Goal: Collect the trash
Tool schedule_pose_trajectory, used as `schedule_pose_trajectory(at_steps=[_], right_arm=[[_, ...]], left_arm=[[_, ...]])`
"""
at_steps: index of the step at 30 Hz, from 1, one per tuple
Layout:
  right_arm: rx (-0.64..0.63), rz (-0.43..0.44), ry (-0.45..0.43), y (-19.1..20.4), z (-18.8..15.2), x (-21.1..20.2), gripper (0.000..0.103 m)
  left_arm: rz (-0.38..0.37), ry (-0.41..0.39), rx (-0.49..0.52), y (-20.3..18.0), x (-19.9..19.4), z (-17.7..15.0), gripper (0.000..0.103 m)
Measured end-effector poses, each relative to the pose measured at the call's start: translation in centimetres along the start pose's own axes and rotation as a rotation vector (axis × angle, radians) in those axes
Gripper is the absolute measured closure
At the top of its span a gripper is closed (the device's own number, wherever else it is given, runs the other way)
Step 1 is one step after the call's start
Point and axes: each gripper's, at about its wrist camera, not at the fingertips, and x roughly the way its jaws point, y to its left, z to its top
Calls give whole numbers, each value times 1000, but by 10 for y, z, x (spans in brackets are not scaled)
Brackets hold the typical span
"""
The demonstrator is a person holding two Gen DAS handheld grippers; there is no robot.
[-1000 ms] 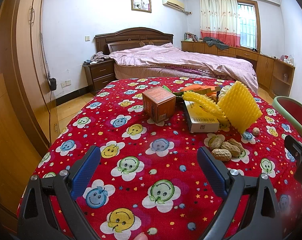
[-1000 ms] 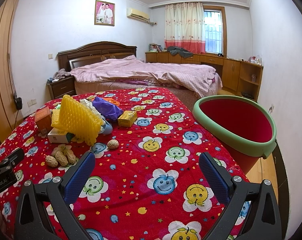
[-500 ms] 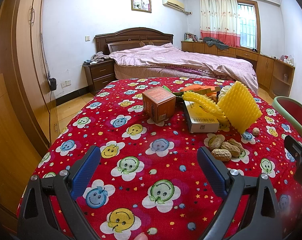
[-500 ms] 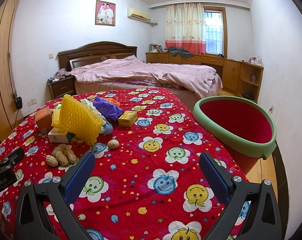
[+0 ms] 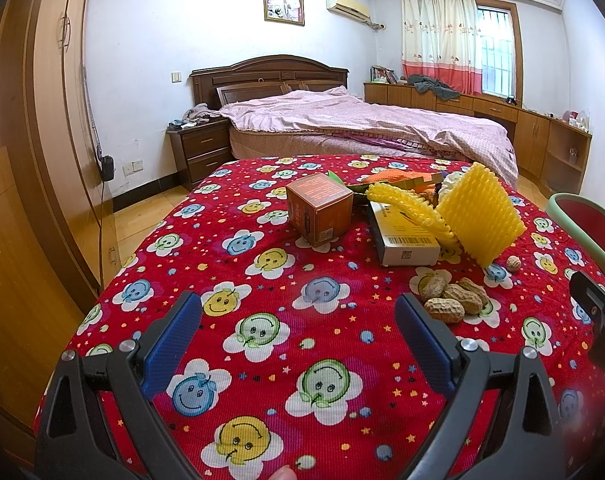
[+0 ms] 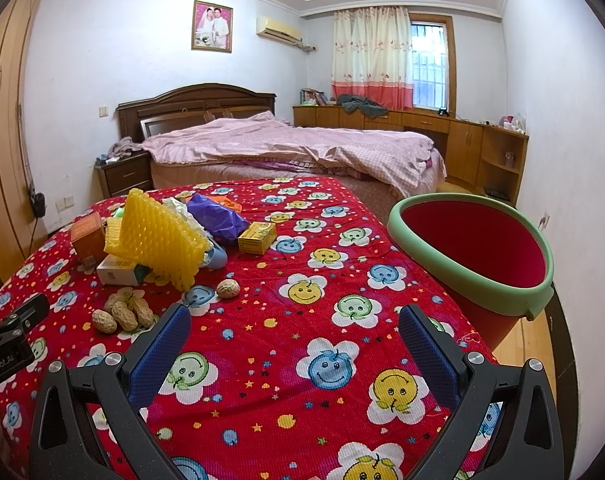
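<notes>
Trash lies on a table with a red smiley cloth [image 5: 302,264]: an orange box [image 5: 318,208], a white box [image 5: 402,236], yellow foam netting [image 5: 482,216] [image 6: 158,236], a pile of peanuts [image 5: 450,296] [image 6: 122,314], a single nut [image 6: 228,289], a small yellow box [image 6: 257,237] and a purple wrapper [image 6: 216,216]. A red bin with a green rim [image 6: 474,252] stands at the table's right edge. My left gripper [image 5: 298,320] is open and empty, short of the peanuts. My right gripper [image 6: 294,332] is open and empty over bare cloth.
A bed [image 6: 294,148] lies behind the table with a nightstand [image 5: 202,152] beside it. A wooden wardrobe [image 5: 34,152] runs along the left. Low cabinets [image 6: 462,140] line the far right wall.
</notes>
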Motion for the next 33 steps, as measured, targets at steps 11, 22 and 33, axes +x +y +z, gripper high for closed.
schedule_pose_trajectory(at_steps=[11, 22, 33], right_arm=[[3, 4, 4, 2, 1, -2, 0], [-8, 63, 84, 0, 8, 12, 0], [50, 175, 118, 2, 40, 20, 0]], left_arm=[[-1, 0, 0, 0, 0, 0, 6], [-50, 70, -6, -2, 9, 13, 6], [-86, 61, 88, -3, 33, 56, 6]])
